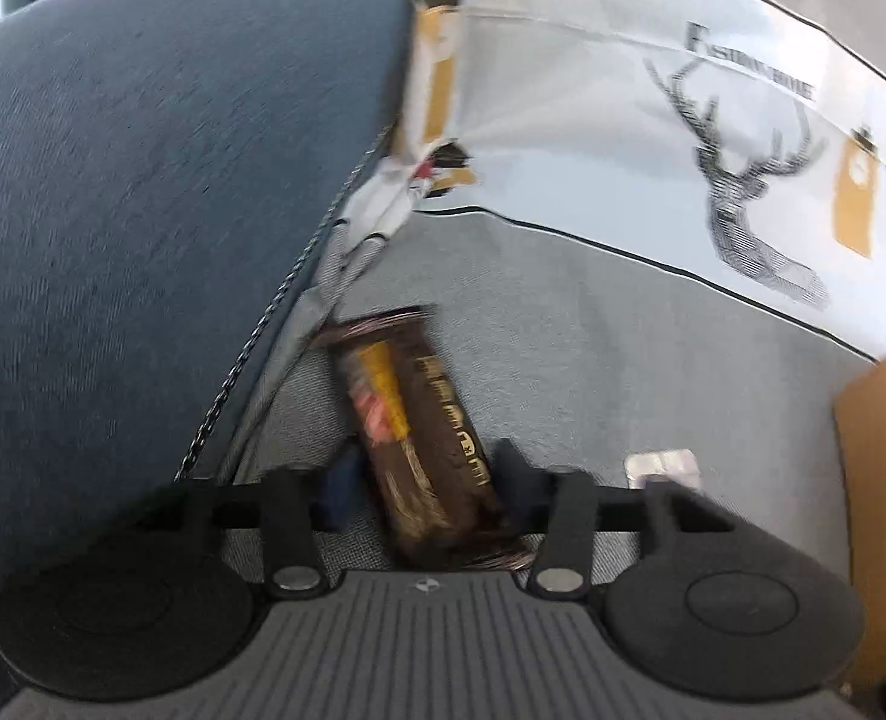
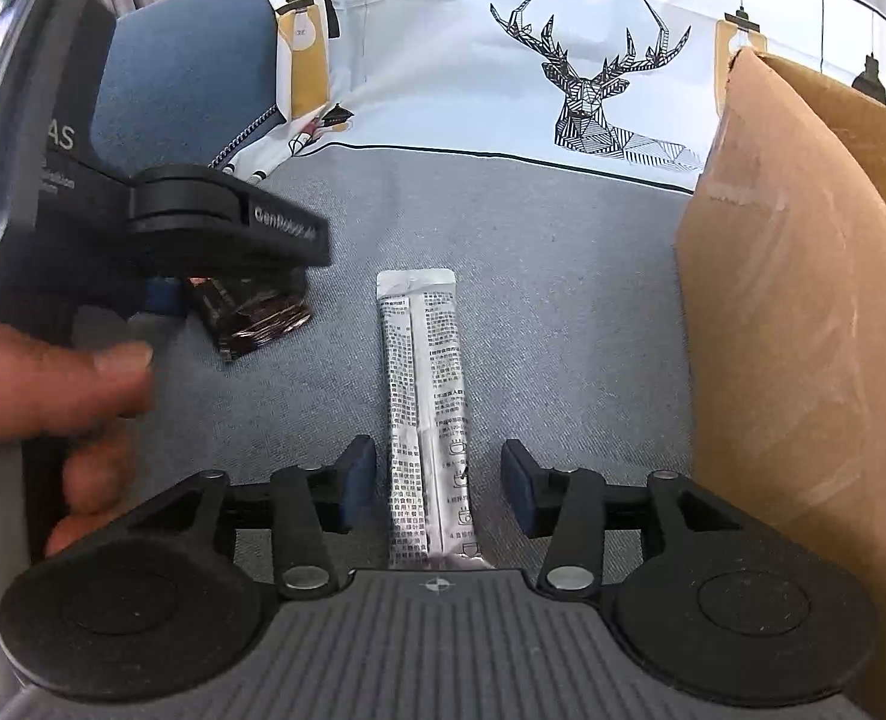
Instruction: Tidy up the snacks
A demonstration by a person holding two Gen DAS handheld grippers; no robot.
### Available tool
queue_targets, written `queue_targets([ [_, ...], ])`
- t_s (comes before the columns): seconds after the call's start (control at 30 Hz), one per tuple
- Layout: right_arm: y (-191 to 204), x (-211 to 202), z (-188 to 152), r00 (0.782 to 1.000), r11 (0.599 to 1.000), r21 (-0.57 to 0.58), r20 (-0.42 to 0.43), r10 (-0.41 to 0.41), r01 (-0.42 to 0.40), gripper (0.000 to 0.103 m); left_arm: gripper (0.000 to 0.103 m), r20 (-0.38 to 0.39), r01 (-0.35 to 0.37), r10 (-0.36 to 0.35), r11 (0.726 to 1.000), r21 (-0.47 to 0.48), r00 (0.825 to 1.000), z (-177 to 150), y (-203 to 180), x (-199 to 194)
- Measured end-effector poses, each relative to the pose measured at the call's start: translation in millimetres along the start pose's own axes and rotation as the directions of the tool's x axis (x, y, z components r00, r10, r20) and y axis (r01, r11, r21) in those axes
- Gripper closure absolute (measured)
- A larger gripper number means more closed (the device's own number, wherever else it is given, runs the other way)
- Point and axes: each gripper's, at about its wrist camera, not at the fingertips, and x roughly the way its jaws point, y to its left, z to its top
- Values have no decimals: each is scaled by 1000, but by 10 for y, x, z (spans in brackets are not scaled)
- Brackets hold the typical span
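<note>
two snacks: one brown bar (image 1: pixel 425 420), one silver sachet (image 2: pixel 428 420), both flat on the grey cushion (box (image 2: pixel 803 300) to the right). light, crinkly, slippery; pinch mid-length. your left hand-held gripper (image 1: pixel 425 480) straddles the bar, contact unclear; right hand-held gripper (image 2: pixel 440 480) gapes around the sachet, not touching.

the white cloth (image 2: pixel 443 72) with a deer drawing carries the words "fashion home" in black above the antlers. the black left gripper (image 2: pixel 227 222) shows "genrobot" in white on its arm and the letters "as" on its body. the print on the silver sachet (image 2: pixel 425 420) and the dark snack bar (image 1: pixel 437 438) is too small to read.
</note>
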Motion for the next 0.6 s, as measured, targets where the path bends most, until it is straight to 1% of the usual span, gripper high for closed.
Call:
queue_targets([
  [0.07,5,17,5,1000,1000,-4,4,-8,8,54,60,-7,26,-26,999,29,1000,-3,39,-42],
  [0.17,3,29,19,1000,1000,-8,9,-11,12,55,60,-28,62,-61,998,34,998,-30,101,-102],
  [0.2,-2,25,20,1000,1000,-7,12,-12,12,59,60,-31,77,-76,997,19,997,-25,127,-121],
  [0.23,0,20,18,1000,1000,-7,17,-9,9,71,60,-40,98,-98,995,-2,994,-14,141,-135],
  [0.27,-5,15,16,1000,1000,-8,21,-6,7,74,60,-49,122,-123,992,-18,991,-8,162,-156],
  [0.37,-26,-7,10,1000,1000,6,31,0,-1,75,60,-59,154,-155,988,-21,986,-6,114,-195],
  [0.5,-38,-75,19,999,1000,4,51,-10,10,75,60,-89,151,-145,987,56,985,-42,-26,-157],
  [0.6,-75,-79,26,999,1000,5,35,-14,14,74,60,-114,154,-144,984,84,983,-69,-71,-110],
])
